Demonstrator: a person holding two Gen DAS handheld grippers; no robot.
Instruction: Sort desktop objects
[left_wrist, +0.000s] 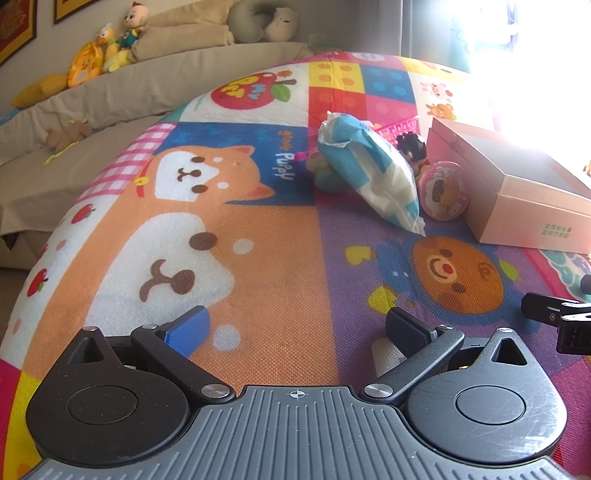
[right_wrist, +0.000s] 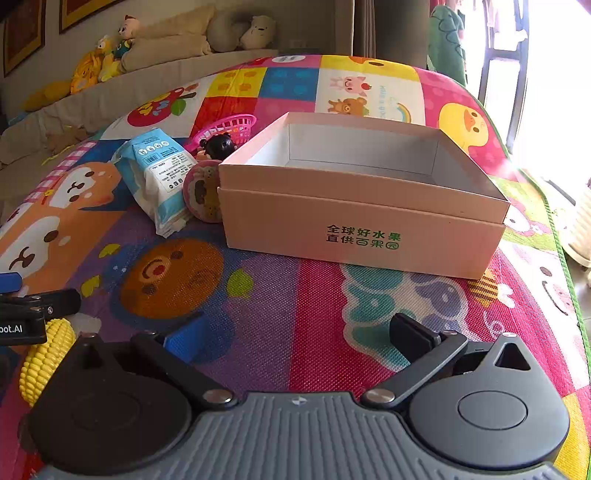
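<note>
Both grippers, left gripper (left_wrist: 297, 326) and right gripper (right_wrist: 295, 338), you are holding wide apart, empty, hovering over the play mat (right_wrist: 280, 295); pink box (right_wrist: 364, 229) sitting far right.

Pale pink box (right_wrist: 364, 218) with green lettering, blue-and-white wipes pack (right_wrist: 159, 177) at nine o'clock of it, magenta basket (right_wrist: 231, 127), yellow toy corn (right_wrist: 46, 360), multicoloured cartoon-animal play mat (right_wrist: 295, 295).
</note>
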